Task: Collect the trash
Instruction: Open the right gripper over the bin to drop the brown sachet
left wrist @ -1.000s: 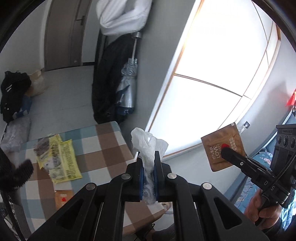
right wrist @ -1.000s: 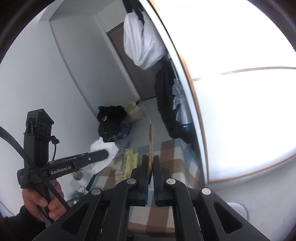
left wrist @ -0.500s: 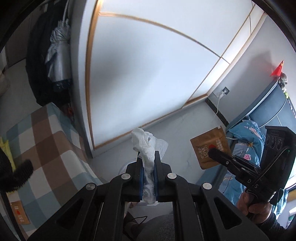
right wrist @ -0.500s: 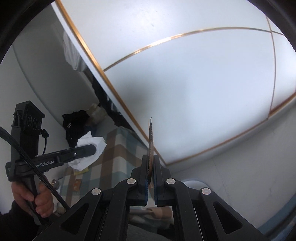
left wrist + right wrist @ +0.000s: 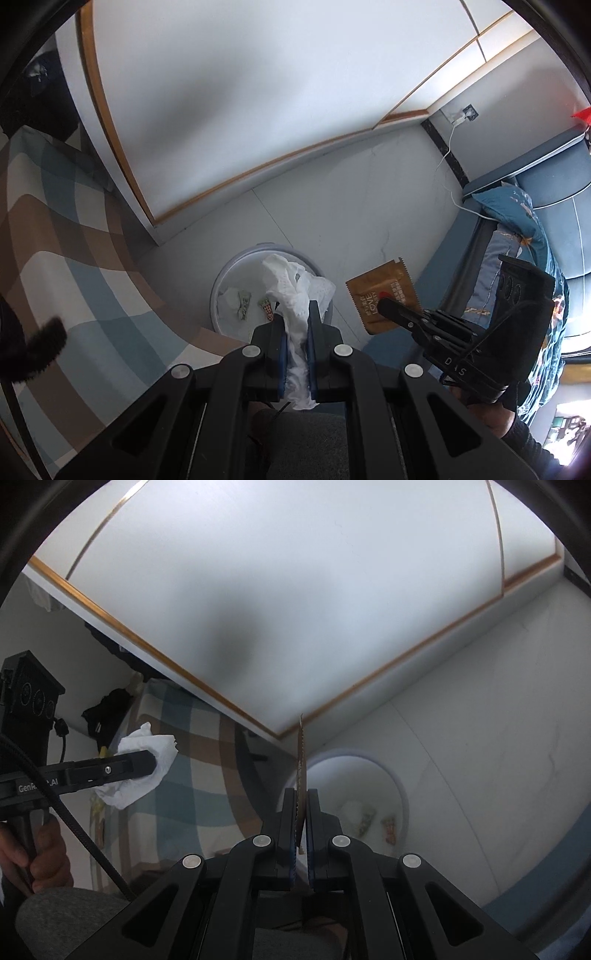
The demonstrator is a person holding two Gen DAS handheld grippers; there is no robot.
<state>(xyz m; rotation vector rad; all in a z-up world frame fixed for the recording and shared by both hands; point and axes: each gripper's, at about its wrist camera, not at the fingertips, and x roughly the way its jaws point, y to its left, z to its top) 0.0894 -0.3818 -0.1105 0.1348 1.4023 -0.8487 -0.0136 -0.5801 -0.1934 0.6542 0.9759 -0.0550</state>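
Grey floor tiles and a pale wardrobe door with a gold edge fill the left wrist view, with a checked tablecloth (image 5: 66,266) curving down the left side. Below sits a round white bin (image 5: 225,280) holding a few scraps. The left gripper (image 5: 295,321) is pressed together on a crumpled white tissue (image 5: 291,288), which sticks up out of the fingers and hangs over the bin's opening. It looks very light and soft, so it should crush rather than slip, and it may cling to the pads on release. To the right, the right gripper (image 5: 386,304) pinches a brown sachet (image 5: 380,295) near its lower edge. The sachet's flat face is turned to this camera, its long axis tilted up and to the right, beside the bin rather than over it.

Wardrobe door and pale floor fill the right wrist view too. The right gripper (image 5: 301,812) clamps the sachet (image 5: 302,760) edge-on, a thin, fairly stiff foil strip standing straight up from the fingers, serrated along one side. The bin (image 5: 395,782) lies just behind and to its right. At left, the left gripper (image 5: 151,762) holds the tissue (image 5: 147,768) in front of the tablecloth (image 5: 192,775).
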